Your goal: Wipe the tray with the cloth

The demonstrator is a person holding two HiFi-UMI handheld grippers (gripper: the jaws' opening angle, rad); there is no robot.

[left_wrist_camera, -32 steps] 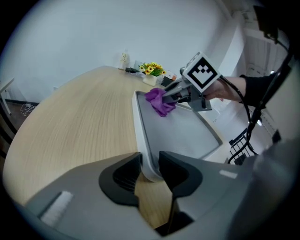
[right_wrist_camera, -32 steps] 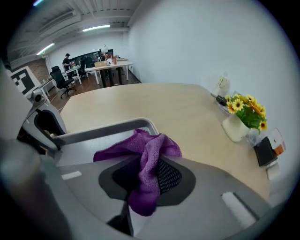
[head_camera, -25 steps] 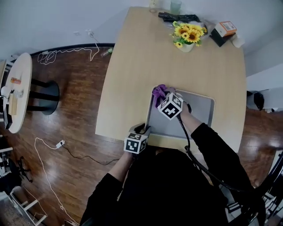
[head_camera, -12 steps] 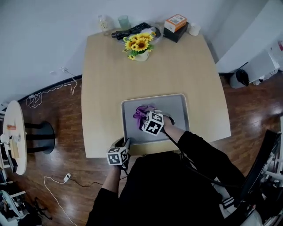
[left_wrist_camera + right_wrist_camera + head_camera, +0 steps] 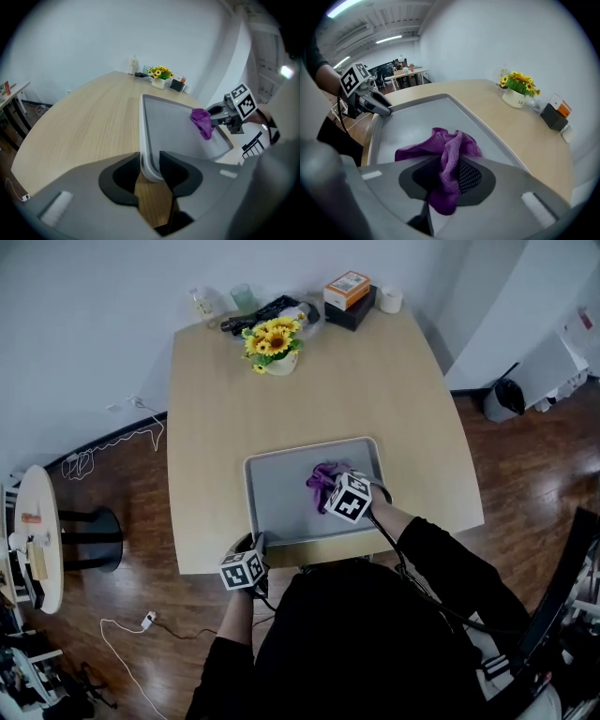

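L gripper (image 5: 150,169) nipped on tray (image 5: 168,129) rim, anchoring it; R gripper (image 5: 449,180) pinches cloth (image 5: 447,150), bunch ahead of jaws for wiping.

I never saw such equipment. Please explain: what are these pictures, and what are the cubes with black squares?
No robot: a person holds tongs in each hand; the marked cubes are part of them. One picture comes from a camera on the person's head, looking down; two come from cameras riding on the tongs. On the table stand a grey tray and sunflowers. The left tongs clamp the tray's near corner; the right tongs grip a purple cloth over the tray.
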